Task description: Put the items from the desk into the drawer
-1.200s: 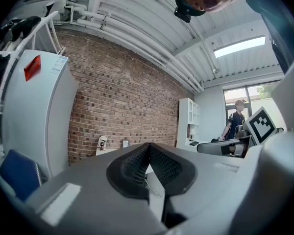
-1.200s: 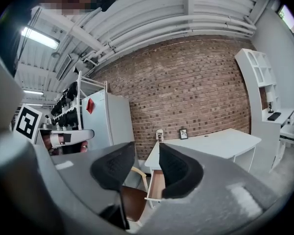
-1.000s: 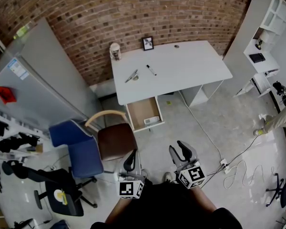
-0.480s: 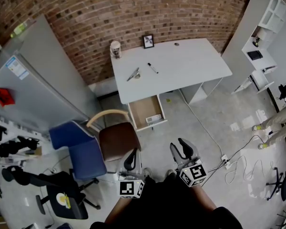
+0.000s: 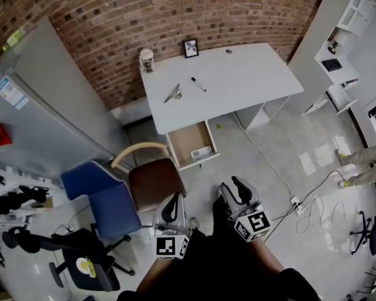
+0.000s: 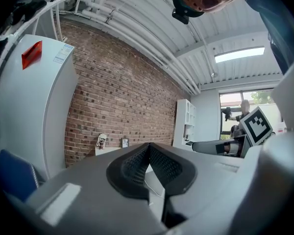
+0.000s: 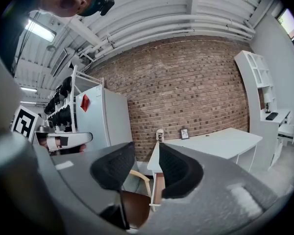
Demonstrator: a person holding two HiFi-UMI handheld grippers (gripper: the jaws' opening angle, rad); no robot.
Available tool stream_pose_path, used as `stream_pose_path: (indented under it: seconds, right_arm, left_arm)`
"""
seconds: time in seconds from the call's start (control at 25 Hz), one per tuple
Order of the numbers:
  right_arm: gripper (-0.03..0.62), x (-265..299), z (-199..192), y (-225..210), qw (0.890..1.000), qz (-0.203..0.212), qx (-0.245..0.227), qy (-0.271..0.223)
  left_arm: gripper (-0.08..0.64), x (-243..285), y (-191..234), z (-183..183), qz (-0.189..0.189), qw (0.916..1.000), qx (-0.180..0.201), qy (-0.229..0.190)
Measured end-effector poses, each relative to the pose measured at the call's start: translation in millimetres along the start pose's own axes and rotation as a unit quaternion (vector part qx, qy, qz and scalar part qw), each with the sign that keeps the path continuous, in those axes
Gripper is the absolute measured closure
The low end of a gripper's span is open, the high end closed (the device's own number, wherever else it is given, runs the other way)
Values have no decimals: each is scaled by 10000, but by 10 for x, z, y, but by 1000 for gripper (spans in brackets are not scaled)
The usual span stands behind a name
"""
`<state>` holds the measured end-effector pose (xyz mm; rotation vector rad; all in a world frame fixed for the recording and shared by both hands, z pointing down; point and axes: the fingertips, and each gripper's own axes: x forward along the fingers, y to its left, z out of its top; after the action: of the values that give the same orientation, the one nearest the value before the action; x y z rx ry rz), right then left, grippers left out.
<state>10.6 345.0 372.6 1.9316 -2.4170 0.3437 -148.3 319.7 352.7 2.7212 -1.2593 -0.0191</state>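
marker (image 5: 198,84): lying on the white surface (image 5: 250,80), near a metal piece (image 5: 173,94)
drawer (image 5: 189,144): open under the surface's front edge, white item (image 5: 200,152) inside
left tool (image 5: 172,200): closed tight, empty, well apart from the surface
right tool (image 5: 233,187): partly spread, empty

Ahead of the jaws: desk (image 5: 250,74) top white, smooth, matt. Open drawer (image 5: 187,140) lined in pale wood. Brick wall (image 5: 175,11) beyond, rough. Chair (image 5: 151,184) nearer: bent wood back, smooth brown seat. Floor (image 5: 282,149) below, grey, glossy. Right gripper (image 7: 146,150): pads (image 7: 179,173) black, ribbed, matt; body grey matt plastic.
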Motion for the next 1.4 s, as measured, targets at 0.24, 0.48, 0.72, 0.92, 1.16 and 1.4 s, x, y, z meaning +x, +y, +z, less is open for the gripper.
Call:
stream_pose_path:
  seconds: [0.24, 0.48, 0.72, 0.92, 1.16, 1.4]
  right_arm:
    - [435, 316, 43, -249, 9999, 137, -18, 18]
    - [439, 706, 167, -652, 9995, 313, -30, 93]
    - [439, 1046, 335, -1176, 9988, 473, -62, 149]
    - [440, 1288, 418, -1555, 9976, 631, -111, 250]
    - [442, 1530, 450, -1937, 9957, 851, -73, 365]
    - [446, 1730, 466, -2114, 9940, 1019, -59, 399]
  left_arm:
    - [540, 350, 70, 27, 129, 9999, 10, -49]
    - [540, 877, 125, 64, 360, 9993, -51, -8]
    - [540, 1472, 33, 173, 527, 9986, -31, -29]
    - [540, 1904, -58, 244, 706, 9975, -35, -25]
    - [540, 2290, -145, 313, 968, 9953, 16, -25]
    - [540, 2438, -122, 342, 1208, 9927, 11, -8]
